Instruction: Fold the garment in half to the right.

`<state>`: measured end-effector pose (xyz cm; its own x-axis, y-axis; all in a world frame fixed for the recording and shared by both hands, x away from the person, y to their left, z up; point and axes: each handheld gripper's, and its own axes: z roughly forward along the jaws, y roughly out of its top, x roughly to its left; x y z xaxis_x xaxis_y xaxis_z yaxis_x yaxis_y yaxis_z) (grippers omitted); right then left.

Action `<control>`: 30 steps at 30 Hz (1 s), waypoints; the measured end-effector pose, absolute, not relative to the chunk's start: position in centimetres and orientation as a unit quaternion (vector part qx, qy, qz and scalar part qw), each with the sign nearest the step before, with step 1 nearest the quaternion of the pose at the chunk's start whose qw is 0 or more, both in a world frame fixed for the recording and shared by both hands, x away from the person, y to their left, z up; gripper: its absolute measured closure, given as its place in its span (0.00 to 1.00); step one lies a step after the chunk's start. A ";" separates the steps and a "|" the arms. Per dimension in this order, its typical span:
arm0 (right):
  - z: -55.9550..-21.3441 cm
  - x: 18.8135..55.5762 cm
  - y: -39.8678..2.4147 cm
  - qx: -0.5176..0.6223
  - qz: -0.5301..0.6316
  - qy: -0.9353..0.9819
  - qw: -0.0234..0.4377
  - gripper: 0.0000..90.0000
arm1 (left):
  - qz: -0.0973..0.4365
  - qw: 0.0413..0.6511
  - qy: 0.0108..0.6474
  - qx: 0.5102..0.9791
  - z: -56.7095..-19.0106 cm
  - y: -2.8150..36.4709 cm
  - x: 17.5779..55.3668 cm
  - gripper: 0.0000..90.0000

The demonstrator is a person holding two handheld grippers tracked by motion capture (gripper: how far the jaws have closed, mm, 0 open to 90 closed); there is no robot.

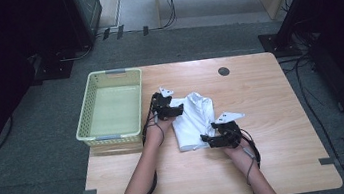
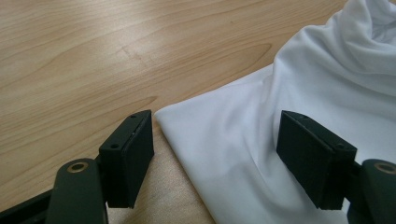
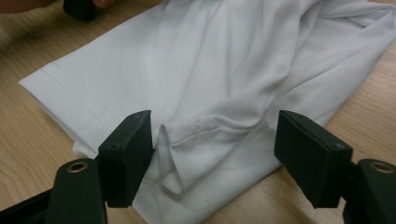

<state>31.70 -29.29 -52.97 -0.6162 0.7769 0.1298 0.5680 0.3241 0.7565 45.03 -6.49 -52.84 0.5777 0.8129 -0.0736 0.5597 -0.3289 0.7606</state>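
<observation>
A folded white garment (image 1: 193, 119) lies in the middle of the wooden table (image 1: 260, 95). My left gripper (image 1: 176, 109) rests at its left edge, open, with the cloth's folded corner (image 2: 224, 140) between its jaws. My right gripper (image 1: 209, 139) sits at the garment's near right corner, open as well, its jaws straddling a stitched hem (image 3: 205, 140) that is bunched into a small fold. In the right gripper view the white garment (image 3: 187, 70) spreads away from the jaws, and the other gripper (image 3: 81, 8) with a hand shows at the top left.
A pale yellow-green plastic basket (image 1: 89, 108) stands at the table's left edge, nothing in it. A dark round cable hole (image 1: 223, 71) sits near the far edge. Bare wood (image 2: 93, 56) stretches to the right of the garment and along the near side.
</observation>
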 end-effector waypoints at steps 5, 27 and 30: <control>-53.1 31.4 -29.4 0.414 0.406 0.805 0.128 0.28 | 0.166 0.385 0.427 0.801 -52.8 -6.5 45.1 0.31; -53.3 30.5 -29.1 0.384 0.389 0.825 0.143 0.18 | 0.158 0.399 0.410 0.805 -52.8 -6.8 44.1 0.65; -53.3 30.4 -28.9 0.378 0.386 0.828 0.146 0.18 | 0.156 0.402 0.413 0.802 -52.8 -6.8 44.0 0.72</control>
<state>30.43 -28.86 -53.31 -0.6709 0.7398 0.0507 0.5143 0.4150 0.7505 44.05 -6.83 -52.81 0.6096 0.7884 -0.0823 0.5380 -0.3352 0.7735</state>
